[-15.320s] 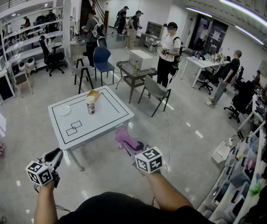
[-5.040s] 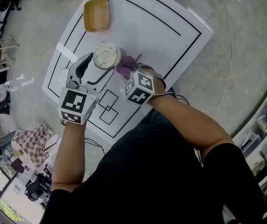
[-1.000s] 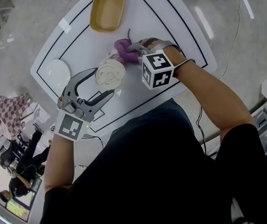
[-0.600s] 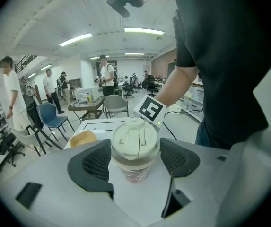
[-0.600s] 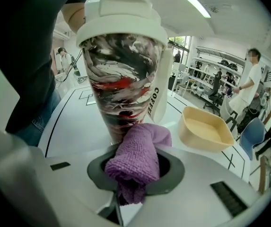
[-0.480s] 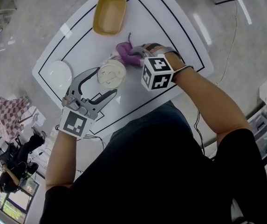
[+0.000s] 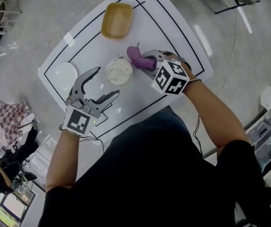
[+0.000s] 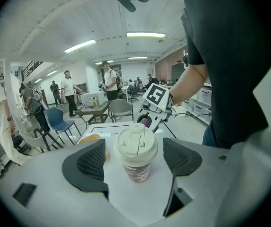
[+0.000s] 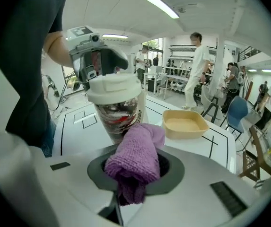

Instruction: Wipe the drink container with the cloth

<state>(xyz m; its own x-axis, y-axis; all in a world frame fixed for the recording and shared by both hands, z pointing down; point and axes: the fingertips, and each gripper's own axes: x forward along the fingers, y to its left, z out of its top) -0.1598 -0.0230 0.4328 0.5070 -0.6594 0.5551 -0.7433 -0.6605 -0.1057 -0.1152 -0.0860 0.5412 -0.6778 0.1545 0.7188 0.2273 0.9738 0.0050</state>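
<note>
The cloth (image 9: 135, 157) is clamped in the right gripper (image 9: 136, 174), with the cup (image 9: 118, 110) just ahead of it. The left gripper (image 8: 135, 161) is opening, its jaws wide and clear of the cup between them. Wiping seems paused. A steadying grip is probably needed next, before the cloth is pressed on.

Seen from above, a person in a black shirt (image 7: 159, 174) leans over a white table (image 7: 182, 37) marked with black lines, where a lidded drink cup (image 7: 119, 71) stands upright near the middle. The right gripper (image 7: 148, 62) clamps a purple cloth (image 7: 136, 55) just beside the cup, while the left gripper (image 7: 108, 82) has its jaws opening, the cup just past their tips, not between them. A yellow tray (image 7: 117, 20) sits beyond the cup and a white disc (image 7: 65, 72) to its left.
</note>
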